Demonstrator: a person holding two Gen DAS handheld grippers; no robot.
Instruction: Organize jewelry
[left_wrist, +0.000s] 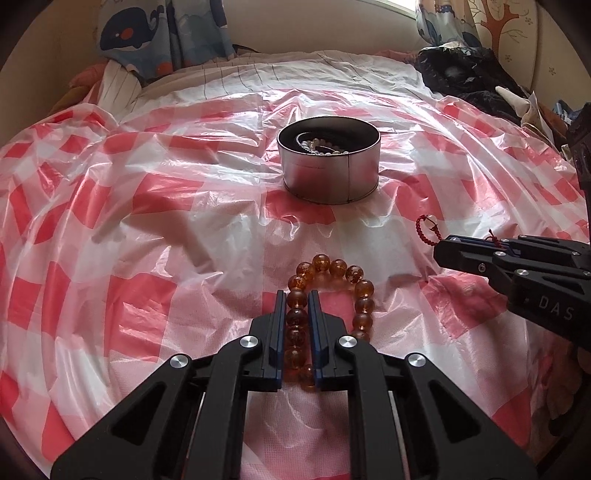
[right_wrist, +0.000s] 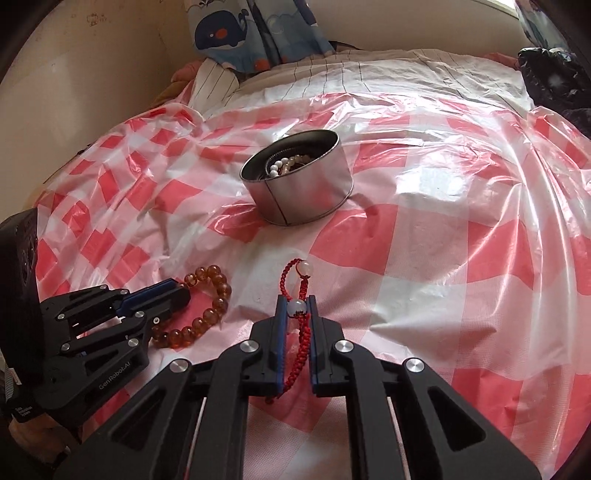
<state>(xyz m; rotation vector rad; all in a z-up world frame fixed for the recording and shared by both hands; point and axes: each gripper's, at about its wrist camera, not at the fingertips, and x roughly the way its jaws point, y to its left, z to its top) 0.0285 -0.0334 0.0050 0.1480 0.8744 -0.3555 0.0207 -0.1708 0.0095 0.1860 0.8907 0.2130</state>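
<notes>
Here the round metal tin stands upright on the red-and-white checked plastic sheet that covers the bed, its open mouth facing up; inside it lie a strand of white beads, some pale brownish beads and a dark band along the wall. On the near side of the tin, the amber bead bracelet lies flat on the sheet as a loop, its long axis running from the tin back toward the left gripper. That gripper's jaws are drawn in narrow on one side of the loop, the beads pinched between the blue pads. To the right of the tin's near side, the red braided cord bracelet with two pale round beads is stretched lengthwise, one end looping toward the tin and the tail trailing back. The right gripper is clamped narrow on it, one pale bead squeezed between the fingertips.
</notes>
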